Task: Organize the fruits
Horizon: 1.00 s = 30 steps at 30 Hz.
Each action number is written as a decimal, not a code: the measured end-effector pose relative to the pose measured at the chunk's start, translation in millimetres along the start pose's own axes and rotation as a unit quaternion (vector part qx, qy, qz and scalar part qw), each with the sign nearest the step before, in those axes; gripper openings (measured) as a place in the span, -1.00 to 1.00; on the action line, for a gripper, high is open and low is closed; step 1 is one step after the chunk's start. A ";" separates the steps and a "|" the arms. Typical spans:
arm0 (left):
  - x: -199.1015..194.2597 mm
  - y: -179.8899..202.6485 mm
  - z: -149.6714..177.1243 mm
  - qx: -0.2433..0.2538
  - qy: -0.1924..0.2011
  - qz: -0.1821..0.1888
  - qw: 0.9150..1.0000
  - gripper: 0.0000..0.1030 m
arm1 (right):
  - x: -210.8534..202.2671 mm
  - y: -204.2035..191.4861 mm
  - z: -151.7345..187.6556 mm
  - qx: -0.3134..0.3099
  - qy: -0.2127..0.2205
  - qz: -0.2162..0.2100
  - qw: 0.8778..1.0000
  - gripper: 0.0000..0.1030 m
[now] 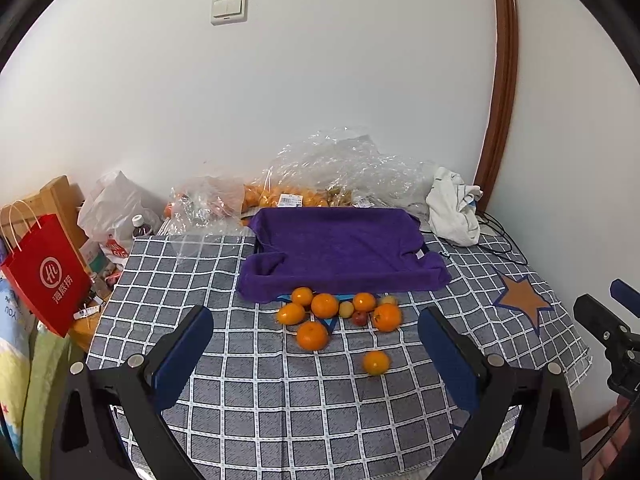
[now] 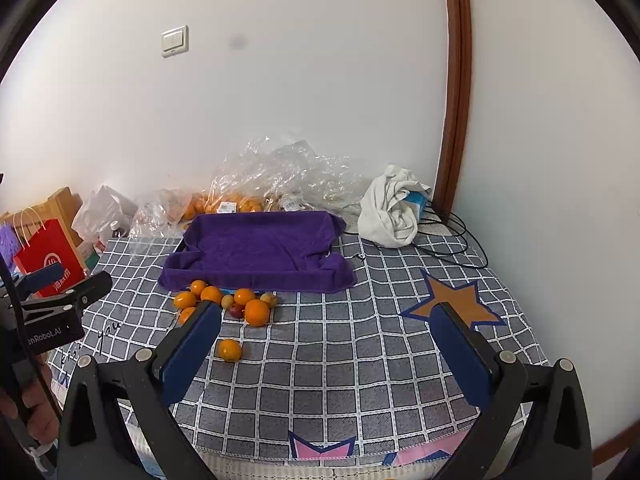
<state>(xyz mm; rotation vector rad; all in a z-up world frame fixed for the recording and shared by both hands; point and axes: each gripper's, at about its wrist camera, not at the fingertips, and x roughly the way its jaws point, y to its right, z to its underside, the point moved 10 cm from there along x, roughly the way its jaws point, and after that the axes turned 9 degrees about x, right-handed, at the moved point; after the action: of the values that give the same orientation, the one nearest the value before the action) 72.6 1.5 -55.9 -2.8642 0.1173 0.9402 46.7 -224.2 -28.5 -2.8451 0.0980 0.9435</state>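
Several oranges (image 1: 325, 305) (image 2: 211, 294) lie clustered on the checked tablecloth in front of a tray lined with a purple towel (image 1: 340, 252) (image 2: 260, 250). Small fruits sit among them: a yellowish one (image 1: 346, 309) (image 2: 227, 301) and a dark red one (image 1: 359, 318) (image 2: 236, 311). One orange (image 1: 376, 362) (image 2: 229, 350) lies apart, nearer to me. My left gripper (image 1: 316, 352) is open and empty, held above the cloth in front of the fruit. My right gripper (image 2: 326, 344) is open and empty, to the right of the fruit.
Clear plastic bags with more oranges (image 1: 280, 196) (image 2: 236, 202) lie behind the tray against the wall. A crumpled white cloth (image 1: 454, 210) (image 2: 390, 214) and black cables (image 2: 452, 236) are at the back right. A red paper bag (image 1: 44, 276) stands off the table's left edge.
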 end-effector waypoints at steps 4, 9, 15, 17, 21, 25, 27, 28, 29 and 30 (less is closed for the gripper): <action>-0.3 0.9 1.0 -0.001 0.000 -0.001 1.000 1.00 | -0.9 0.9 -1.0 0.000 0.002 0.000 1.000 0.99; -2.3 -1.0 2.7 -0.003 -0.001 -0.001 1.000 1.00 | -1.3 -1.6 -0.5 -0.001 0.002 -0.001 1.000 0.99; -4.7 -3.1 1.2 -0.003 0.003 0.001 1.000 1.00 | -1.8 -2.8 0.0 -0.003 0.003 -0.003 1.000 0.99; -5.3 -2.3 1.0 -0.003 0.004 0.003 1.000 1.00 | -2.9 -4.5 0.8 -0.004 0.003 -0.002 1.000 0.99; -5.8 -1.8 0.6 -0.001 0.004 0.005 1.000 1.00 | -3.7 -4.7 1.2 -0.004 0.004 -0.002 1.000 0.99; -5.6 -1.6 0.9 0.001 0.003 0.004 1.000 1.00 | -3.5 -5.3 1.4 -0.001 0.004 -0.002 1.000 0.99; -5.8 -2.0 0.5 0.000 0.003 0.006 1.000 1.00 | -4.2 -5.1 1.2 -0.001 0.004 -0.001 1.000 0.99; -6.0 -2.4 0.4 -0.001 0.004 0.006 1.000 1.00 | -4.5 -5.6 1.2 -0.002 0.004 -0.002 1.000 0.99; -6.1 -1.9 0.6 0.000 0.003 0.006 1.000 1.00 | -4.3 -5.6 1.0 -0.002 0.004 -0.002 1.000 0.99; -6.3 -1.9 0.5 0.000 0.004 0.006 1.000 1.00 | -4.6 -6.3 1.0 -0.002 0.004 -0.002 1.000 0.99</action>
<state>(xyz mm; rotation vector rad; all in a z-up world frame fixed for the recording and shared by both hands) 67.5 3.7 -52.4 -2.8711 0.1358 0.9318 43.1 -217.8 -25.8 -2.8531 0.0912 0.9318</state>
